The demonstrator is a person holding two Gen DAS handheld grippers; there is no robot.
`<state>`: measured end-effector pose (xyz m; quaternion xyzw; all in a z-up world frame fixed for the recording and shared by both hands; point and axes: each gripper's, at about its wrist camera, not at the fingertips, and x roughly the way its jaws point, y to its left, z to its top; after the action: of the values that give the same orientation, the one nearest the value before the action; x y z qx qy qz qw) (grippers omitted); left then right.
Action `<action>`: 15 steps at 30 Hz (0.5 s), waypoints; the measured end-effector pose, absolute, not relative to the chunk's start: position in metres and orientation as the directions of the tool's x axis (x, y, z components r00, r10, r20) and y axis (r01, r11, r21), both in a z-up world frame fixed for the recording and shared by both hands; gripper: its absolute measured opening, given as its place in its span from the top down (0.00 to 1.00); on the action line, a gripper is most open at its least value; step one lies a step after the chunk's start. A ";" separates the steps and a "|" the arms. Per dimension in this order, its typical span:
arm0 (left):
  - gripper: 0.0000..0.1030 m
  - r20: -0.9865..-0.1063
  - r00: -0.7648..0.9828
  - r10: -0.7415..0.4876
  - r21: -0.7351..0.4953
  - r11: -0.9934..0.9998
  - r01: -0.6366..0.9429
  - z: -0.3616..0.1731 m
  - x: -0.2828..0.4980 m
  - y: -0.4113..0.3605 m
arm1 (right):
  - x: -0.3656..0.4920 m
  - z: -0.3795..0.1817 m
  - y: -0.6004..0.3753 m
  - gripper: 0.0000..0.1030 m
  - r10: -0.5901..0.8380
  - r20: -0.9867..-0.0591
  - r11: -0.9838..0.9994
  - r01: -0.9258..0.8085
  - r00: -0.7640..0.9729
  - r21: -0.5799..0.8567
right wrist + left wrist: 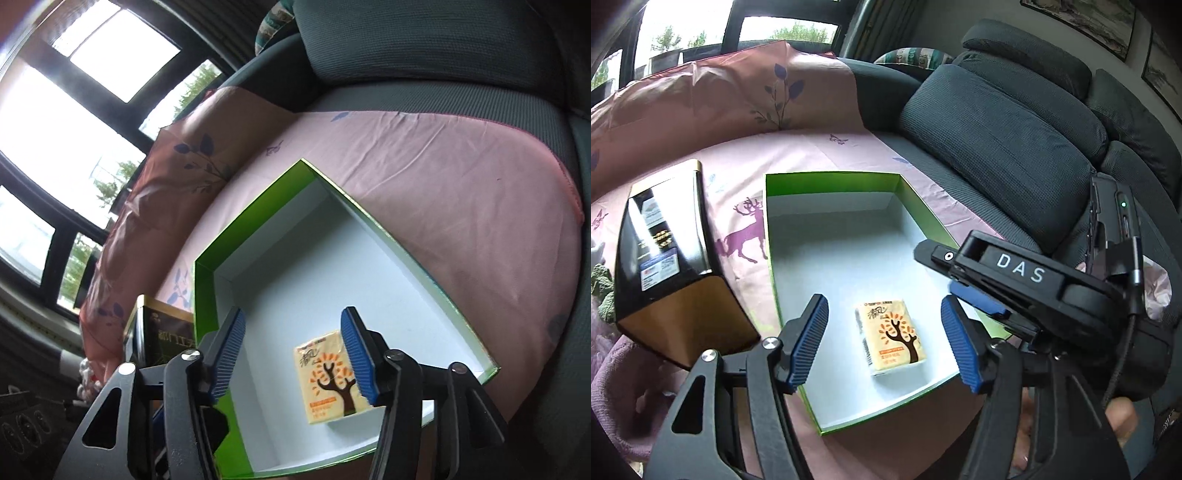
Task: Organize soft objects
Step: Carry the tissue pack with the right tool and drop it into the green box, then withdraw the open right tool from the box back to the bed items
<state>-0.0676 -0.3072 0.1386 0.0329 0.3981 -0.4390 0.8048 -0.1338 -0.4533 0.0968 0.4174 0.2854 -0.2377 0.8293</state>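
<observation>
A small yellow tissue pack with a brown tree print lies flat on the white floor of an open green-rimmed box. My left gripper is open, its blue pads on either side of the pack and above it. My right gripper is open and empty above the same pack; its right pad overlaps the pack's edge in view. The box fills the right wrist view. The right gripper's body shows in the left wrist view over the box's right side.
A black and gold rectangular box stands left of the green box on a pink printed sheet. Dark grey sofa cushions rise to the right and behind. A pinkish towel lies at the lower left. Windows are behind.
</observation>
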 end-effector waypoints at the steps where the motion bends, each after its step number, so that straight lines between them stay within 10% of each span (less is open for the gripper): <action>1: 0.39 -0.667 0.309 -0.678 -0.294 0.621 0.727 0.141 -0.068 -0.301 | -0.135 0.097 -0.454 0.26 -0.219 -0.686 0.524 0.677 0.694 0.517; 9: 0.32 -0.629 0.446 -0.637 -0.246 0.707 0.663 0.163 -0.076 -0.254 | -0.113 0.079 -0.444 0.25 -0.405 -0.783 0.547 0.811 0.472 0.206; 15: 0.32 -0.611 0.491 -0.621 -0.231 0.733 0.639 0.175 -0.075 -0.226 | -0.125 0.092 -0.435 0.25 -0.499 -0.676 0.545 0.803 0.543 0.242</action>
<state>-0.0753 -0.2260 0.1752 0.0134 0.3484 -0.3650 0.8633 -0.1247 -0.4351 0.0918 0.2743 0.2766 -0.3900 0.8343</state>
